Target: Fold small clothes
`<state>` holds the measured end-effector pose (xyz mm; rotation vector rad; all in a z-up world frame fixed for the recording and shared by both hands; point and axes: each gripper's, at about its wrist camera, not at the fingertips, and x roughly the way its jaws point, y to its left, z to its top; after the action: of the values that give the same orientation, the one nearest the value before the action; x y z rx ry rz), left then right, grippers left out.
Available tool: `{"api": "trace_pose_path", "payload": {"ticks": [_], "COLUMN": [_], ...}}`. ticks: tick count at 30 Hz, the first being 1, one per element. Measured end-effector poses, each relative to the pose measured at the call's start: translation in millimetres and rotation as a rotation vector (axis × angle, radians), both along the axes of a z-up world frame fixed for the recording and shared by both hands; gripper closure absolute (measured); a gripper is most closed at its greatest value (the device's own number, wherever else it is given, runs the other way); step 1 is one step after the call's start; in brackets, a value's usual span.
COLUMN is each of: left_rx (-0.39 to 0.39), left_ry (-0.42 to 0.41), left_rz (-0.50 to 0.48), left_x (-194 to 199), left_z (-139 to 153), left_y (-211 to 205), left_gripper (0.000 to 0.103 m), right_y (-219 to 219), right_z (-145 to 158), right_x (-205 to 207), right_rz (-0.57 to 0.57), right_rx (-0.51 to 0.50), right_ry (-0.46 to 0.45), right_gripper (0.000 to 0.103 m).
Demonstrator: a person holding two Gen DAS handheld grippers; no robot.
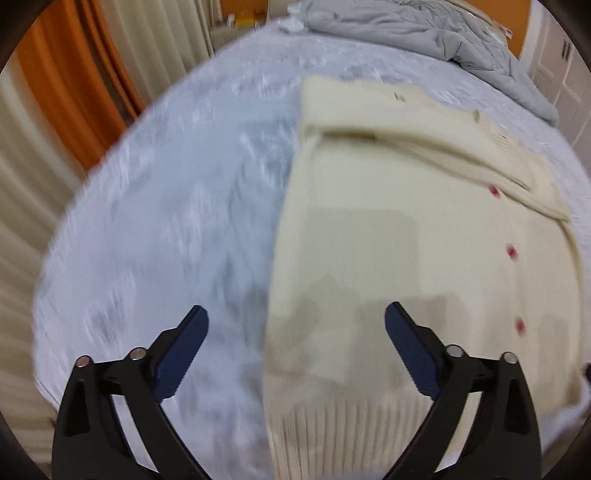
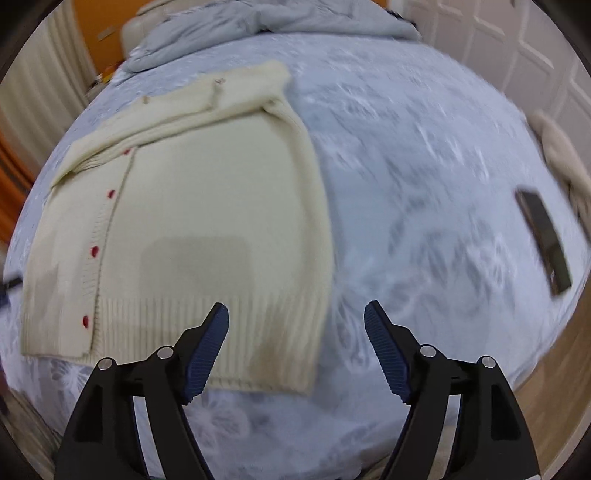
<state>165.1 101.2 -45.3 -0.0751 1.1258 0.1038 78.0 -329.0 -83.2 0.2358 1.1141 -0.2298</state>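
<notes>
Nearest me, at the bottom of the left wrist view, my left gripper (image 1: 296, 321) hangs with its jaws spread wide and nothing between them, straddling the cardigan's left edge. In the right wrist view my right gripper (image 2: 296, 319) is likewise released and empty, its left pad over the ribbed hem (image 2: 207, 317), its right pad over bare bedspread (image 2: 424, 184).

The cream cardigan (image 2: 207, 206) lies flat on the bed, filling the centre-left of the right view. A row of red buttons (image 2: 95, 252) runs up its left side. Across the top, both sleeves (image 2: 177, 122) look folded inward over the chest.

Further right on the bedspread lies a dark phone (image 2: 543, 240), well apart from the cardigan, and a grey duvet (image 2: 258, 22) is bunched at the far end.

I judge the hem-to-collar fold comes next. The knit is thick and soft; if I pinch only the top layer, the back panel stays down and the fold skews. Dragging sideways could pull the sleeves loose again.
</notes>
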Motion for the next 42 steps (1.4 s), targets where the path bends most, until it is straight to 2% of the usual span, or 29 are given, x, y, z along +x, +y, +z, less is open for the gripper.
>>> {"api": "trace_pose_path", "payload": {"ticks": [2,3,6,8,11,17,28,30,32,34,35,36,37,38,39,42], "left_rx": [-0.12,-0.154,-0.201,-0.187,-0.14,-0.08,-0.067,-0.073,-0.101,-0.141,-0.17,-0.181,-0.191,-0.221,-0.247,-0.322], "left_ry": [0.03,0.039,0.061,0.049,0.016,0.004,-0.02,-0.021,-0.011,-0.013,-0.013,-0.01,-0.008,0.003,0.016,-0.025], "left_rz": [0.046,0.074,0.163,0.17,0.128,0.113,0.108,0.108,0.096,0.071,0.038,0.022,0.009,-0.011,-0.013,0.016], "left_x": [-25.4,-35.3,-63.1,-66.8,-65.1,-61.5,-66.0,-67.5,-66.8,-66.6,-67.0,-67.3,-68.5,-69.4,-71.3,-82.4], "left_z": [-13.4,-20.3,-41.0,-41.6,-39.0,-49.8,-50.6,-50.2,-49.3,-46.1,-44.0,-42.4,-40.2,-38.9,-36.0,-16.6], "left_y": [14.8,20.3,31.9,29.4,17.6,1.1,0.7,0.3,1.9,2.6,1.0,-0.3,-1.7,-3.2,-3.5,3.7], "left_gripper": [0.007,0.007,0.007,0.007,0.007,0.005,0.005,0.005,0.006,0.023,0.043,0.058,0.07,0.091,0.092,0.094], "right_y": [1.6,2.8,7.3,11.8,20.1,22.9,17.8,14.5,13.5,13.3,11.8,8.6,1.4,-4.8,-10.2,-23.9], "right_z": [-5.2,-7.5,-15.0,-20.2,-26.7,-29.4,-33.4,-34.6,-32.5,-30.9,-28.5,-25.3,-17.8,-11.3,-2.9,24.7], "right_x": [1.0,1.5,6.4,8.7,10.6,12.3,15.0,14.6,13.5,12.1,10.9,9.0,4.5,0.9,-3.9,-21.4], "right_rz": [-0.008,-0.011,-0.013,-0.009,0.003,0.006,0.008,0.014,0.042,0.075,0.069,0.064,0.05,0.041,0.035,0.026], "right_rx": [-0.012,-0.016,-0.003,0.002,-0.009,-0.003,0.015,0.055,0.095,0.19,0.203,0.229,0.299,0.339,0.373,0.461], "right_ry": [0.012,0.021,0.039,0.047,0.066,0.068,0.071,0.064,0.044,0.029,0.02,0.005,-0.034,-0.061,-0.092,-0.174], "right_gripper": [0.029,0.029,0.029,0.029,0.029,0.023,0.019,0.024,0.039,0.088,0.088,0.093,0.094,0.095,0.095,0.096]}}
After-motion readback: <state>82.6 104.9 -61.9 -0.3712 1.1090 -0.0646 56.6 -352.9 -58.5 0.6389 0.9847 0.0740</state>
